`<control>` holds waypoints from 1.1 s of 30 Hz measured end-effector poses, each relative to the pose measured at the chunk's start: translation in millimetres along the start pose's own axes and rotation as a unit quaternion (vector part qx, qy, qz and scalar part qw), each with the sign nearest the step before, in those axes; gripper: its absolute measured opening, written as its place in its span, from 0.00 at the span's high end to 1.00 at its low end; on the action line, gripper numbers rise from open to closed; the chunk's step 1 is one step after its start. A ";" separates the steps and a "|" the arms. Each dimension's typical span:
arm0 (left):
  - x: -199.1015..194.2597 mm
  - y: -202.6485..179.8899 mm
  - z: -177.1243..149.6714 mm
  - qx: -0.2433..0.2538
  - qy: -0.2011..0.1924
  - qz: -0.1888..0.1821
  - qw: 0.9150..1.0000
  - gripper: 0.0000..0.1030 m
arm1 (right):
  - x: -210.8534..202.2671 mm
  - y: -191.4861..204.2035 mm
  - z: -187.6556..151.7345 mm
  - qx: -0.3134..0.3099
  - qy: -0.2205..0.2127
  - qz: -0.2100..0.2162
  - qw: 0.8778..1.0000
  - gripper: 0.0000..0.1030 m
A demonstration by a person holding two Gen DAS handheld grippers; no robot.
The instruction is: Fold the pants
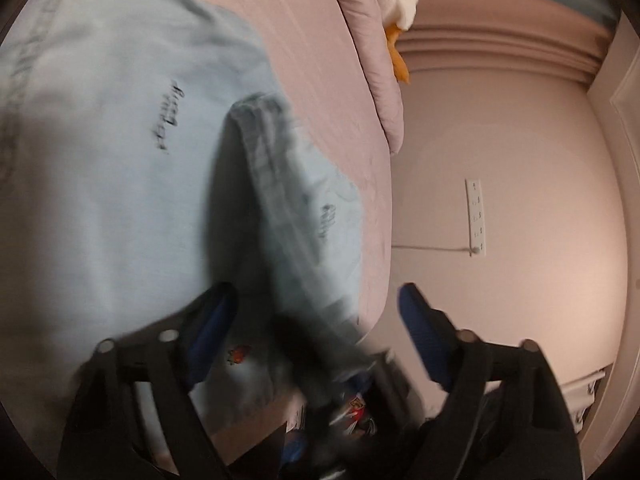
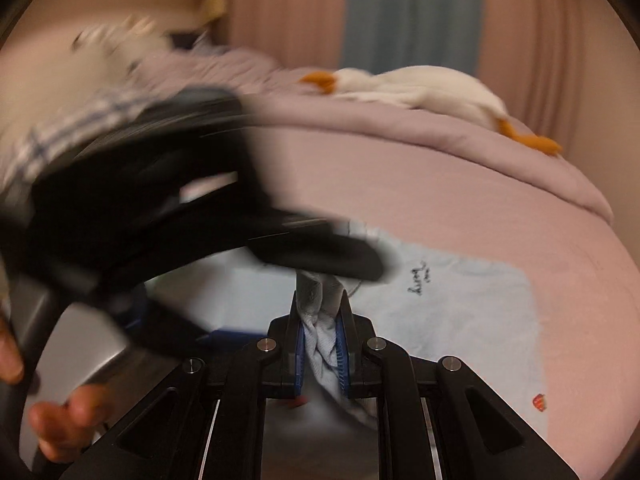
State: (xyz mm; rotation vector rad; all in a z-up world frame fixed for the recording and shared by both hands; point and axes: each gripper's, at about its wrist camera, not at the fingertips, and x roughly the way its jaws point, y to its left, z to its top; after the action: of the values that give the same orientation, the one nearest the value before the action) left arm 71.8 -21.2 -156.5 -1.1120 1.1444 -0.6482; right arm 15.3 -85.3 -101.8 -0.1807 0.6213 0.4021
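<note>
Folding is under way: I am carrying one bunched end of the pants (image 2: 460, 312) across the rest of the garment, which is lying flat on the bed (image 2: 440, 200). This looks like the fold-over step, somewhere in the middle of the task.

Starting at the left, my left gripper (image 1: 316, 316) is standing with its blue pads well apart and pressing on nothing. A raised, blurred ridge of cloth is passing between the open fingers, and the pale blue fabric is spreading out to the left of it. This gripper is tilting gently downward near the bed's edge.

Moving right, my right gripper (image 2: 322, 344) is pinching a twisted wad of pale cloth, with its pads drawn narrow and the fabric squeezed between them. It is angling down toward the mattress. The other gripper's dark body is sweeping through its view as a blur, with a hand (image 2: 64, 420) on the handle at lower left.

A white plush duck (image 2: 420, 88) is lying far back on the bedding.

Next, I judge, the held end needs laying down squarely on the flat part, edges matched, before letting go.
</note>
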 end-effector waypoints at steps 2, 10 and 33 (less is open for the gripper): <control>-7.2 -4.8 2.5 0.015 -0.016 0.017 1.000 0.33 | 5.7 14.9 -3.7 -0.037 0.009 -0.003 0.999 0.86; -30.8 -12.0 7.2 0.086 -0.044 0.084 0.992 0.82 | 10.5 2.1 3.5 -0.024 0.014 0.009 1.000 0.86; 0.7 -72.4 -20.9 0.254 -0.031 0.152 0.955 0.46 | -19.5 -126.4 -8.7 0.154 0.052 -0.010 0.987 0.70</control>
State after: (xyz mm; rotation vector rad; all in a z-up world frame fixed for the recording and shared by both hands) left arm 61.3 -55.0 -90.0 -0.5013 0.9920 -0.6125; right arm 49.1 -208.6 -91.5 0.0882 0.7762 0.2733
